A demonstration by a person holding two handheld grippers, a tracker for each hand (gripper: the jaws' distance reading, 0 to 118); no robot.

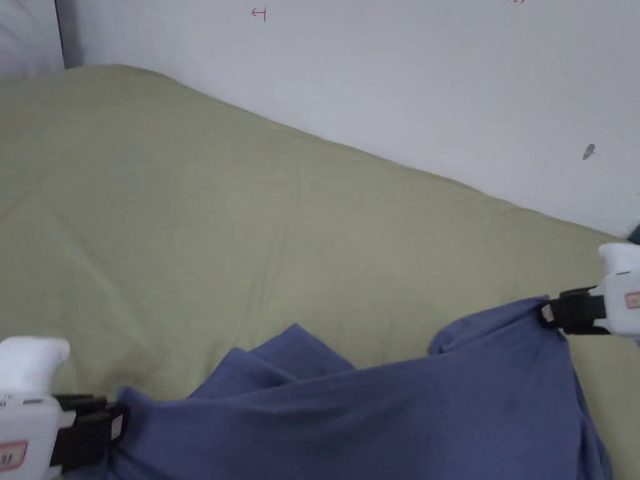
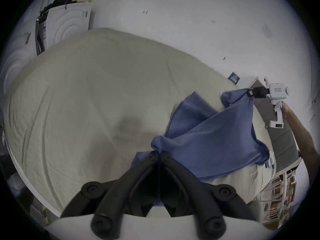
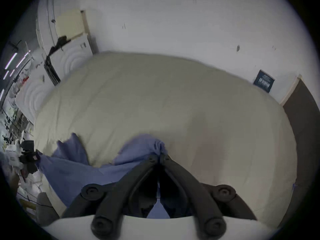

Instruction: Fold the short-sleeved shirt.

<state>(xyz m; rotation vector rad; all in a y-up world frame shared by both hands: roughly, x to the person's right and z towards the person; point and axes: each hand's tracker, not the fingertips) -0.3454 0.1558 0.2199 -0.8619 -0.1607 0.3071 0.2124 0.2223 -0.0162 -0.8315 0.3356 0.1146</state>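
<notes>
Head view: one blue short-sleeved cotton shirt (image 1: 375,412) hangs stretched over the near edge of one bed with a pale green sheet (image 1: 219,219), between two tools. The left tool (image 1: 115,425) pinches the shirt's left end, the right tool (image 1: 550,312) its right end.

Left gripper view: the left tool (image 2: 158,154) has its jaws closed on bunched shirt (image 2: 216,136) fabric; a bare forearm (image 2: 301,127) reaches up holding the right tool (image 2: 249,93).

Right gripper view: the right tool (image 3: 160,154) has its jaws clamped on the shirt (image 3: 138,150) above the bed (image 3: 173,96).

Olive-sheeted bed (image 1: 187,206) against white wall (image 1: 406,75)
</notes>
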